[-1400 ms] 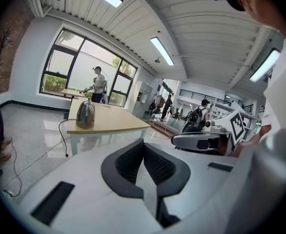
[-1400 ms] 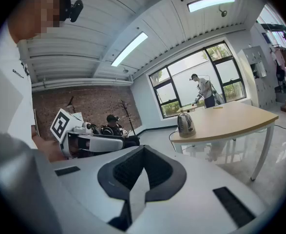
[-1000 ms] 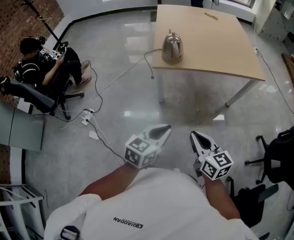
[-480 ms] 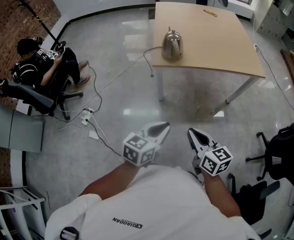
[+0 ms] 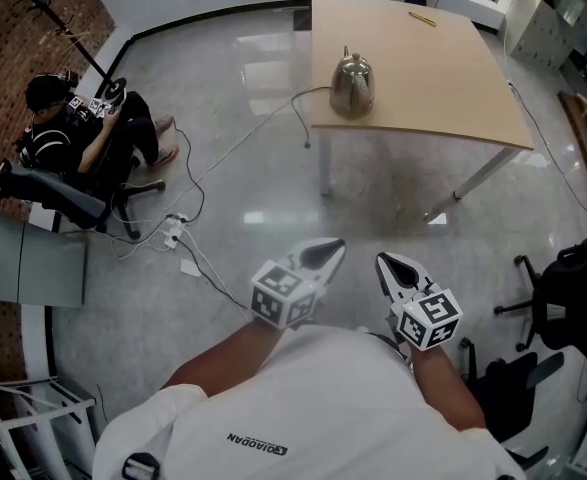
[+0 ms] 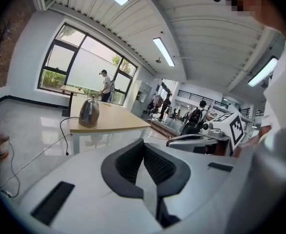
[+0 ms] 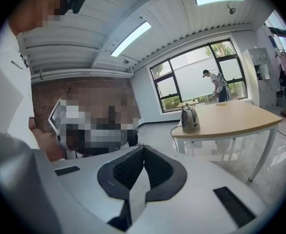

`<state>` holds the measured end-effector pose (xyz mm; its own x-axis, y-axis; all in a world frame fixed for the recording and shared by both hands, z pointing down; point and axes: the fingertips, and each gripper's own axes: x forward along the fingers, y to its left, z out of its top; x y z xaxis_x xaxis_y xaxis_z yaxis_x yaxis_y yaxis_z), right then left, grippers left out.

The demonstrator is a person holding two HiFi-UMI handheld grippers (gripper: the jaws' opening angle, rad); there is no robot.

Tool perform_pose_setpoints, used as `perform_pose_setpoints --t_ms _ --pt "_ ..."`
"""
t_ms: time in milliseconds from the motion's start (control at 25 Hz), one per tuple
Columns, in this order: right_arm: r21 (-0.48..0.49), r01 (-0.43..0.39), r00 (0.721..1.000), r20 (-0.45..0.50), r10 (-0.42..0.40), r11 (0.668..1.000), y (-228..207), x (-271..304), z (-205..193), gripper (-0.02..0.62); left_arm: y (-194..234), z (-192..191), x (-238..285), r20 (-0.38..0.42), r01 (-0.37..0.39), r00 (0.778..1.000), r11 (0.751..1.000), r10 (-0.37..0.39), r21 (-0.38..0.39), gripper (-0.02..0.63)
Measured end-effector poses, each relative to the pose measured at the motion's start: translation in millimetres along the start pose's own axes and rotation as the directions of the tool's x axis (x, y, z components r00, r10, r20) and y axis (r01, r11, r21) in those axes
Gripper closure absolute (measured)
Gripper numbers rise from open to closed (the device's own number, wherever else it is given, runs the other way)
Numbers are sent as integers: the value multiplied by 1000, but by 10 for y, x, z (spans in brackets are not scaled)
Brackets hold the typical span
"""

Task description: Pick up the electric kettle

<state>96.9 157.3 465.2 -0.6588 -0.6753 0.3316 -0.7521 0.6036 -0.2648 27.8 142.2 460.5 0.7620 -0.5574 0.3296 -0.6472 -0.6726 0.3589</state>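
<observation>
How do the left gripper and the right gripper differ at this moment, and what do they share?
Seen from the head, the left gripper angles rightward, the right gripper leftward, tips converging. The kettle lies left of the left gripper's jaws in its view, right of the right gripper's in its own. Both are shut, empty and far from the table.

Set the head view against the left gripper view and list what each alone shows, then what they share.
Head view only: the left gripper's marker cube, seen from above. Left gripper view only: ceiling lights and that gripper's dark pads, pressed together. Both: the kettle on the table, its cable hanging off the edge, and the right gripper.
</observation>
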Motion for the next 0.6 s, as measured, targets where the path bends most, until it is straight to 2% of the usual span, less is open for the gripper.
perform_pose_setpoints --t_ms 400,600 --pt "-47 9 1000 -22 -10 999 489 457 25 574 511 -86 -479 -6 0 1000 1000 0 -9 611" --pt "-60 21 999 -40 -23 998 591 566 7 574 670 -94 -584 3 2 1000 1000 -2 -26 611"
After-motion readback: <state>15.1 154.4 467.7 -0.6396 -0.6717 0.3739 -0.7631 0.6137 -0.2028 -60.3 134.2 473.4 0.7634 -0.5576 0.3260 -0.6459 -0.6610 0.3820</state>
